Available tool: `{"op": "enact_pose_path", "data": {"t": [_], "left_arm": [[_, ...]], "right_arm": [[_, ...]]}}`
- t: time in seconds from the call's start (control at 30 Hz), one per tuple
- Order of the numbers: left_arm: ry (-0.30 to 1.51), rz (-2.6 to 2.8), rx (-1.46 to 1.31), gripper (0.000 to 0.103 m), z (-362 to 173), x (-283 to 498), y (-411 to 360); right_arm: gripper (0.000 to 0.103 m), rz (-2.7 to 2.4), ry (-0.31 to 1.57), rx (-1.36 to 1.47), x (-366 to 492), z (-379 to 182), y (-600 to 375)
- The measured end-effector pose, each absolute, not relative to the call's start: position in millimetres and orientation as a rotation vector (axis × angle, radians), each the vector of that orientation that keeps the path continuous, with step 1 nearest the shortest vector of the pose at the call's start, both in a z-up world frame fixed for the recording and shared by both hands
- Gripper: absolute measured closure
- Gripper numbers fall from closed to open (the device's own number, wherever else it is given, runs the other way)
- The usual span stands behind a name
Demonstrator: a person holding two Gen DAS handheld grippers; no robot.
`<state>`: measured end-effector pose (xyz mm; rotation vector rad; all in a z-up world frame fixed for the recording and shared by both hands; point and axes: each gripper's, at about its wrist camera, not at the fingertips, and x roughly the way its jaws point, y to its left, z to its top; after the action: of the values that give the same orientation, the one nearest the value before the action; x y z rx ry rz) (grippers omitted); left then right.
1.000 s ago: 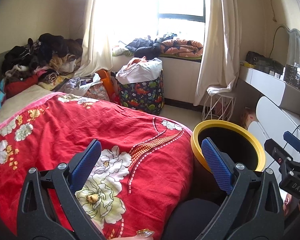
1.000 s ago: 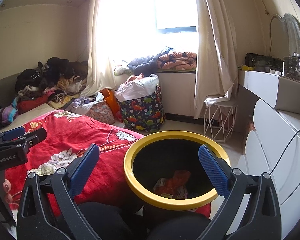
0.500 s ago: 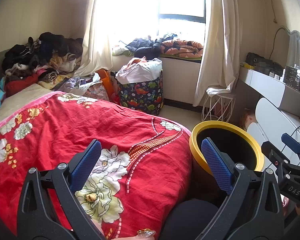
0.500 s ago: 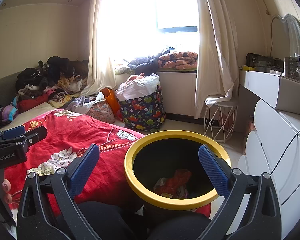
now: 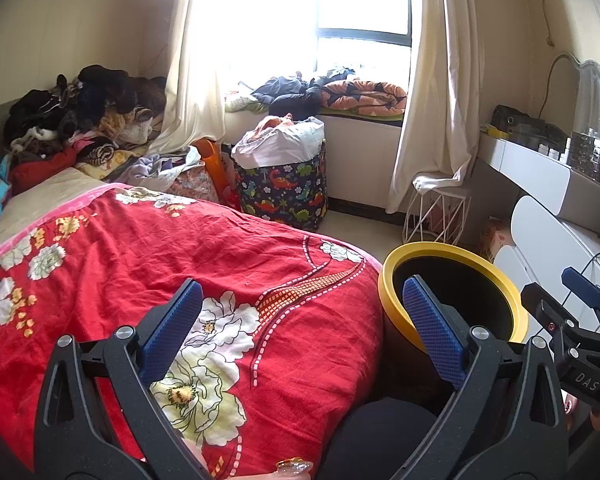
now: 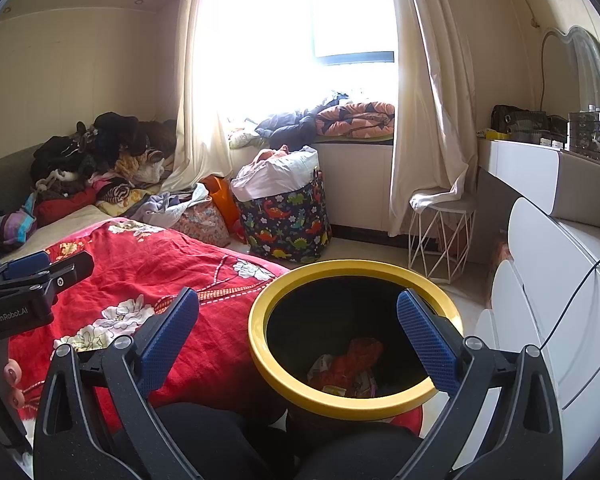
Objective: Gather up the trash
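Observation:
A black bin with a yellow rim (image 6: 288, 376) stands at the foot of the bed; crumpled red and pale wrappers (image 6: 348, 370) lie at its bottom. My right gripper (image 6: 298, 332) hovers open just above and in front of the bin's mouth, nothing between its blue pads. In the left wrist view the same bin (image 5: 392, 280) sits to the right, its inside dark. My left gripper (image 5: 300, 322) is open and empty above the red flowered blanket (image 5: 140, 248), its right finger overlapping the bin's rim in the image. No loose trash shows on the blanket.
A dinosaur-print laundry bag (image 6: 288, 216) stands by the window. Clothes are piled at the bed's head (image 6: 100, 160). A white wire stool (image 6: 440, 232) and white dresser (image 6: 548, 280) line the right side. The person's dark-clothed knees (image 6: 220, 440) fill the bottom edge.
The left wrist view has shifted slightly, so the bin sits a little lower and more to the left. Both grippers stay open; the right view is almost unchanged.

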<state>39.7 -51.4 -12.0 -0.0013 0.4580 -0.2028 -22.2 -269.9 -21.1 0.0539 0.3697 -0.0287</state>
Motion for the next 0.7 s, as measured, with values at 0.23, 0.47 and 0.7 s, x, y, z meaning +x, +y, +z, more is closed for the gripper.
{"op": "enact_pose_path", "data": {"t": [0.23, 0.47, 0.7], "left_arm": [[0.456, -0.199, -0.001, 0.011, -12.1, 39.9, -51.1], [0.455, -0.200, -0.001, 0.011, -11.5, 38.9, -49.7], [0.457, -0.196, -0.001, 0.011, -10.5, 39.5, -49.3]], "right_arm": [[0.006, -0.029, 0.370, 0.056, -22.1, -20.6, -269.9], [0.006, -0.029, 0.369, 0.056, -21.8, -21.1, -270.3], [0.006, -0.030, 0.368, 0.055, -22.1, -21.2, -269.3]]}}
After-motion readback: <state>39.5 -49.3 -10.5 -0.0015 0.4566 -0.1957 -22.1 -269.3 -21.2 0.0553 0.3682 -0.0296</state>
